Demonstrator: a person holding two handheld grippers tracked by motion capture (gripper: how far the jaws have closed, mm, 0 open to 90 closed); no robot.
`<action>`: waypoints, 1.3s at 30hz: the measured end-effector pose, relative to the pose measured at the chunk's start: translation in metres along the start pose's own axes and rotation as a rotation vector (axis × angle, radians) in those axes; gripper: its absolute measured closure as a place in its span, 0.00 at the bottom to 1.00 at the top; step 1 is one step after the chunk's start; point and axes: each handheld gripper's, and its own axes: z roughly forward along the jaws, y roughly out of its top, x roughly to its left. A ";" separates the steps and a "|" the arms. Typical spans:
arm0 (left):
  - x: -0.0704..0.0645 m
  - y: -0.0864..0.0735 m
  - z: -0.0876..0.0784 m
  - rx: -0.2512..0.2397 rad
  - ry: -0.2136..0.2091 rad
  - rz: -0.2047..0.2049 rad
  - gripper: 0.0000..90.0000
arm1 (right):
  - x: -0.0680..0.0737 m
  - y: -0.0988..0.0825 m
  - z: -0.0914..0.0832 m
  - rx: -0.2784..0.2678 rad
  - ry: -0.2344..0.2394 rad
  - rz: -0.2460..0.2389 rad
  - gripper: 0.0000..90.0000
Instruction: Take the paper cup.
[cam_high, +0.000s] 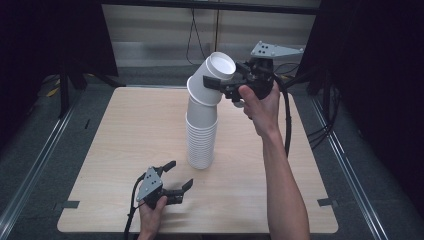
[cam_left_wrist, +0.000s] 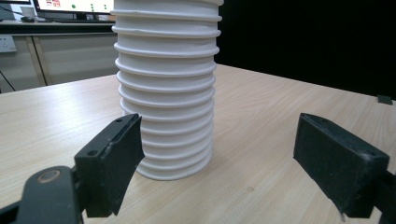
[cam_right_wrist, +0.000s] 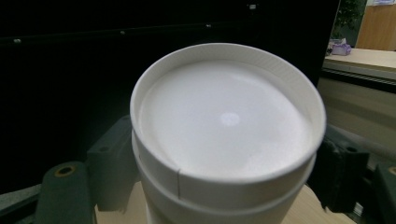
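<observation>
White top cup (cam_high: 212, 75) tilted, between right claw (cam_high: 226, 86) jaws

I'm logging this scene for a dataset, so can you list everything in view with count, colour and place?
stack of paper cups: one stack, white, upside down mid-table
top cups: at least two, white, tilted off the stack's top, held between the right gripper's jaws
table: one, light wood
monitor: one, lit, on a desk beyond the table
cables: dark, along the back wall
left gripper: black, jaws open, low on the table near the stack's foot
right gripper: black, raised, shut on the top cups
</observation>
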 end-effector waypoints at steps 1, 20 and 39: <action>0.000 0.000 0.000 0.000 -0.001 -0.001 0.17 | 0.000 0.000 -0.002 -0.004 -0.003 0.000 0.24; -0.001 0.000 0.001 0.008 0.001 0.002 0.17 | 0.001 -0.014 -0.028 -0.074 -0.024 0.024 0.24; -0.001 0.001 0.002 0.016 -0.002 0.009 0.17 | 0.000 -0.030 -0.071 -0.127 -0.094 0.040 0.24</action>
